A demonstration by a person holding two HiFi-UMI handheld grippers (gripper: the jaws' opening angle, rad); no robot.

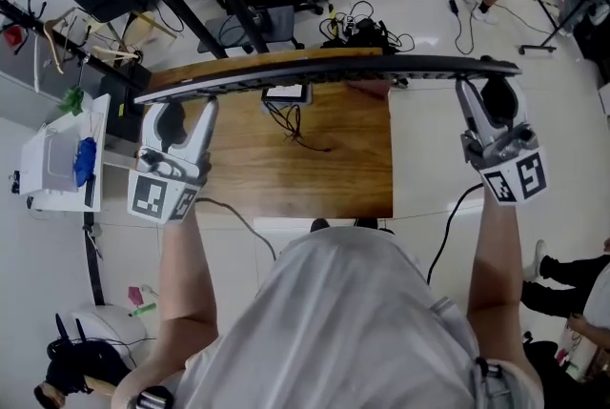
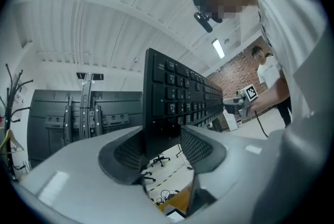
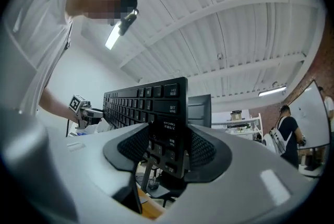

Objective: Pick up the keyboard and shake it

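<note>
Head view: a long black keyboard (image 1: 334,67) hangs level in the air above a brown wooden tabletop (image 1: 329,164), clear of the wood. The left hand-held gripper (image 1: 206,104) is clamped on its left end and the right hand-held gripper (image 1: 465,91) on its right end, each with bare forearms behind it. A thin dark cable (image 1: 297,136) lies loose on the tabletop. At the far left, what looks like a shallow white tray (image 1: 67,200) holds a blue object (image 1: 84,159); what that object is cannot be made out.

Left gripper view: the left hand-held gripper (image 2: 162,150) has its jaws closed on the keyboard's (image 2: 175,95) end. The black ribbed pads (image 2: 125,154) press against both faces, and the key side is turned toward the person in the pale shirt (image 2: 297,24). The other gripper (image 2: 236,106) shows at the far end.

Right gripper view: the right hand-held gripper (image 3: 167,150) likewise has its jaws shut on the keyboard (image 3: 148,103). Its end stands upright between the pads (image 3: 206,149), rows of keys running away toward the left gripper (image 3: 87,112).
</note>
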